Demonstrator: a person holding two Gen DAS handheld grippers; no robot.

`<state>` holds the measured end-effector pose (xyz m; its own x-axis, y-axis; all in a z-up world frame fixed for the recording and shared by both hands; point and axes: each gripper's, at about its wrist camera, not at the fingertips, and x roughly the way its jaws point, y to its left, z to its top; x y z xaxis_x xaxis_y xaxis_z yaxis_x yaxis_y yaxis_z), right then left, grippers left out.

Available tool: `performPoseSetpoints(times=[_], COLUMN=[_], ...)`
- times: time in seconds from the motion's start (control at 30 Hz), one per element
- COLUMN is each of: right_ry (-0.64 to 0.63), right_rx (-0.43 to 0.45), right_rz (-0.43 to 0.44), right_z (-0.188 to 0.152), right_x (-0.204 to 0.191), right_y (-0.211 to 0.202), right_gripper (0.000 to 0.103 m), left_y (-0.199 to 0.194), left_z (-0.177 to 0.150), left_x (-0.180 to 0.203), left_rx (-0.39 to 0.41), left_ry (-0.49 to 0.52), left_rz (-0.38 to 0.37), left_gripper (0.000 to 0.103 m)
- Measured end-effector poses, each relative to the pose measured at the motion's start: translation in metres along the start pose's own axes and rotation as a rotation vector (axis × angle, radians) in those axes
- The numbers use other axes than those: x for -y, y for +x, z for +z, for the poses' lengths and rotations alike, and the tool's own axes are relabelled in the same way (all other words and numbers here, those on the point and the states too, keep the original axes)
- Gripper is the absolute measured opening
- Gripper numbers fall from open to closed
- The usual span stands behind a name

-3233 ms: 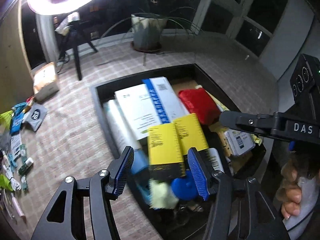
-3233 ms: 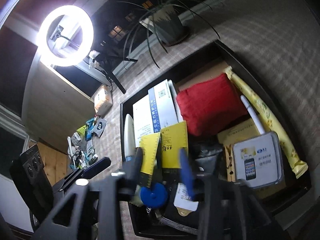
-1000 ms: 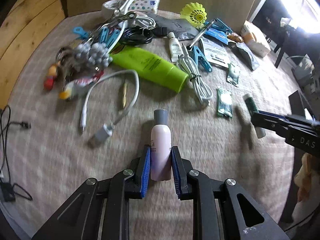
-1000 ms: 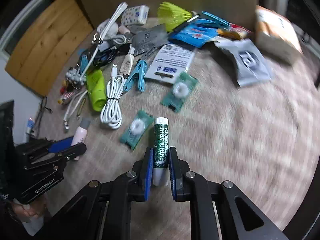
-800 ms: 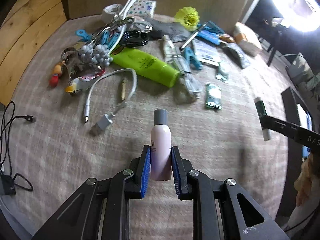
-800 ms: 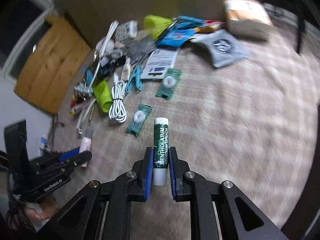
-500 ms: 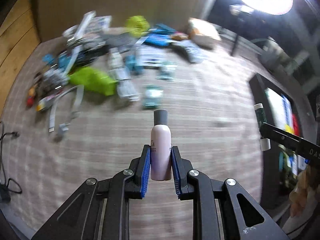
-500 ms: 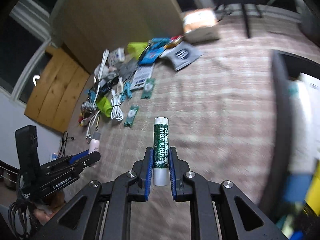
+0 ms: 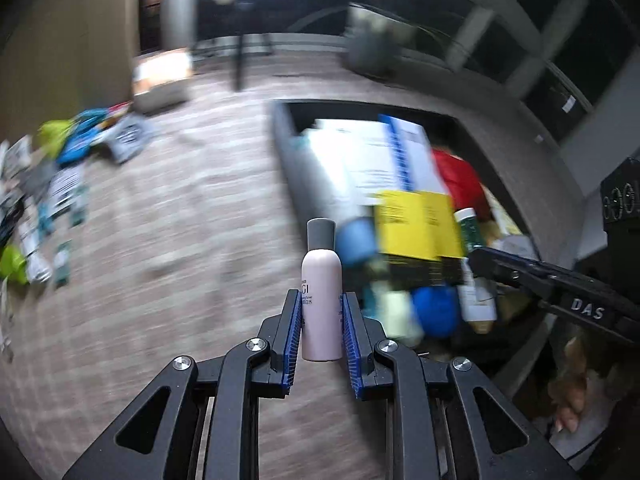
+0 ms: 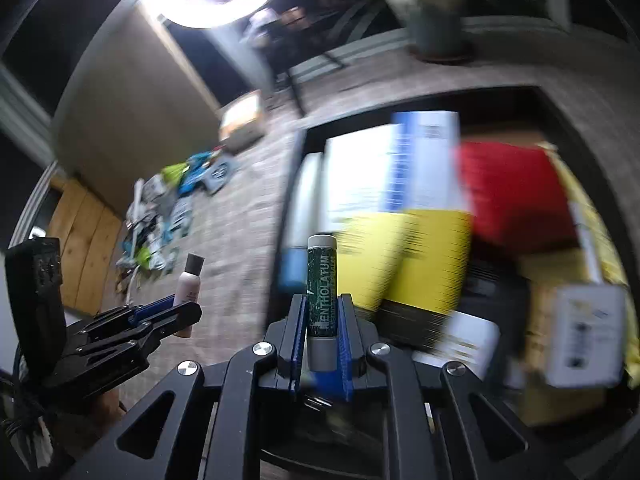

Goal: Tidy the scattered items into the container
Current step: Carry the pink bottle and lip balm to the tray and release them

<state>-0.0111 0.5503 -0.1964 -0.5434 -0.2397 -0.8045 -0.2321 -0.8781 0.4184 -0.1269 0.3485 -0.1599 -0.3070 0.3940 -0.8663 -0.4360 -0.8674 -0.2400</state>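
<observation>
1. Looking along your left gripper: its blue pads are clamped on the lower body of a pale pink bottle, grey cap pointing away from you, so the bottle stands out clear of the jaws for a clean drop. It sits over the mat just short of the dark container, which already holds white boxes, yellow boxes and a red pouch. Your right gripper shows at the right edge, over the container.
2. Looking along your right gripper: it is closed on a green lip balm stick, gripped low so the white tip sticks out forward, already over the container's near edge. Your left gripper with the bottle is at left. Leftover clutter lies well apart on the mat. Judging by this, both items are near release; the bottle needs a little more travel.
</observation>
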Motion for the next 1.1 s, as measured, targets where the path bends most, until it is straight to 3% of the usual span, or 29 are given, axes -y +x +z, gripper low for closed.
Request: performPoseSetpoints(times=[0.17, 0.4, 0.93, 0.97, 1.07, 1.1], right_ry=[0.058, 0.094, 0.09, 0.079, 0.062, 0.056], right_rx=[0.016, 0.027, 0.03, 0.033, 0.045, 0.058], right_rz=[-0.049, -0.093, -0.122, -0.137, -0.161, -0.168], right_z=[-0.007, -0.013, -0.015, -0.014, -0.011, -0.01], right_x=[0.039, 0.068, 0.08, 0.078, 0.071, 0.068], right_y=[-0.018, -0.032, -0.037, -0.037, -0.04, -0.042], right_gripper=[0.014, 0.014, 0.014, 0.015, 0.04, 0.044], left_y=[0.018, 0.036, 0.043, 0.041, 0.031, 0.027], left_z=[0.005, 0.009, 0.005, 0.005, 0.005, 0.005], left_x=[0.053, 0.094, 0.119, 0.118, 0.114, 0.111], left_rx=[-0.026, -0.05, -0.062, -0.057, -0.029, -0.018], left_ry=[0.077, 0.143, 0.219, 0.222, 0.23, 0.228], left_rz=[-0.034, -0.043, -0.035, -0.035, -0.03, -0.025], left_gripper=[0.022, 0.022, 0.022, 0.025, 0.046, 0.049])
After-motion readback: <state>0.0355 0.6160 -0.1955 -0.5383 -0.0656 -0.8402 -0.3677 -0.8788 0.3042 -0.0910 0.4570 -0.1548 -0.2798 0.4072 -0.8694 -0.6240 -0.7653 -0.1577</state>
